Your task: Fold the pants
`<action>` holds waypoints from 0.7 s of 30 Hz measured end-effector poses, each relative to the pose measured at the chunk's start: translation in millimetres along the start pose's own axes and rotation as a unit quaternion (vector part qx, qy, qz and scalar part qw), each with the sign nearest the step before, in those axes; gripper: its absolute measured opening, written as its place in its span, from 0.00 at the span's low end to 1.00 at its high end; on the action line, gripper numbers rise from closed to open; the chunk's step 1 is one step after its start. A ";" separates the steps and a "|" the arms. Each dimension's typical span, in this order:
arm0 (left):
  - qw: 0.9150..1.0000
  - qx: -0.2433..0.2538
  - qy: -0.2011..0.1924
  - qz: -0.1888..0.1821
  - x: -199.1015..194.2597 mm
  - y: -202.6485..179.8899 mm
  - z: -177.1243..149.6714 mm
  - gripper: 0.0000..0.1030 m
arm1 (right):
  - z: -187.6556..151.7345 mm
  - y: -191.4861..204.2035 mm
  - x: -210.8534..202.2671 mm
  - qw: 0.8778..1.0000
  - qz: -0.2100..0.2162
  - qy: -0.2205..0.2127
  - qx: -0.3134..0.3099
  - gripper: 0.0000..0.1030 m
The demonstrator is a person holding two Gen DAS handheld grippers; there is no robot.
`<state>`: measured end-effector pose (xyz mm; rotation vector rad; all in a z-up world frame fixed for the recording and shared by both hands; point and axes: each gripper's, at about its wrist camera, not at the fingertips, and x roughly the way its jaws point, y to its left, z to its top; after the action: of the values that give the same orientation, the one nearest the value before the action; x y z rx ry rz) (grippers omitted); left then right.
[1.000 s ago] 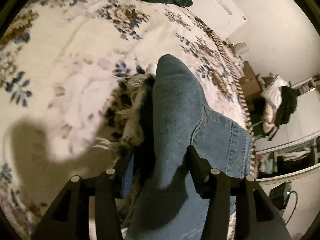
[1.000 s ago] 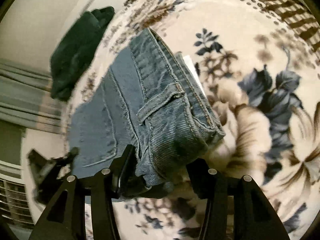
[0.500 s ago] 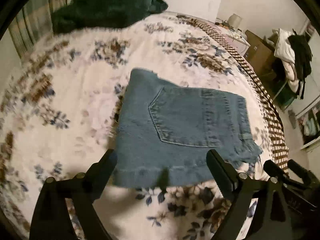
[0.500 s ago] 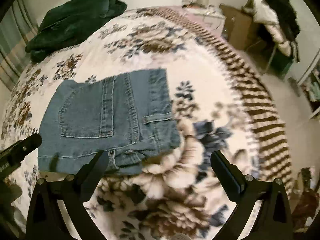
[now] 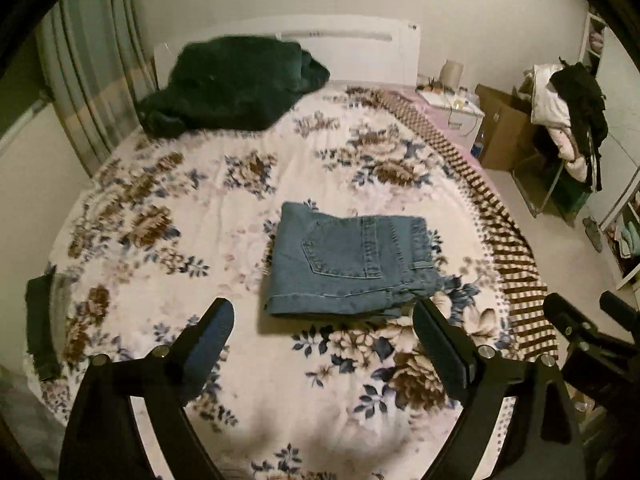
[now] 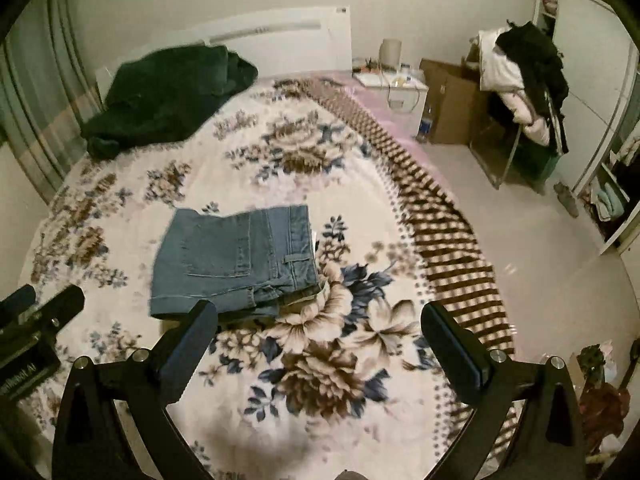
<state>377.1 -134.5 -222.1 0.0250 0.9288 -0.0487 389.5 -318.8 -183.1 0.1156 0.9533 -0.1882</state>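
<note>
Blue denim jeans [image 5: 346,264], coarse twill weave, matt, stitched seams; plush fleece bedspread [image 5: 160,240], soft floral pile; dark green blanket [image 5: 232,88], fuzzy cloth; matt black plastic on left gripper [image 5: 324,334] and right gripper [image 6: 320,336], with small shiny metal screws; brown cardboard box [image 6: 450,100], dull; smooth white headboard [image 5: 352,52]; pale glossy floor [image 6: 540,248]

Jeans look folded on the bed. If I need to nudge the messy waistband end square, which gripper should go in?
Probably right. The folded jeans have their uneven waistband layers on the side nearer the right gripper. The left gripper is centred on the cuffed edge instead. Both are open and clear of the denim.
</note>
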 end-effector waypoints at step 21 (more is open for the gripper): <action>0.997 -0.018 -0.077 0.012 -228.2 -18.0 -45.3 0.89 | -49.2 -37.7 -311.2 0.992 0.017 -0.113 -0.060 1.00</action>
<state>203.5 -143.5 -66.5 -0.0009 0.7759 -0.0114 166.6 -312.9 42.7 0.0002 0.7334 -0.1095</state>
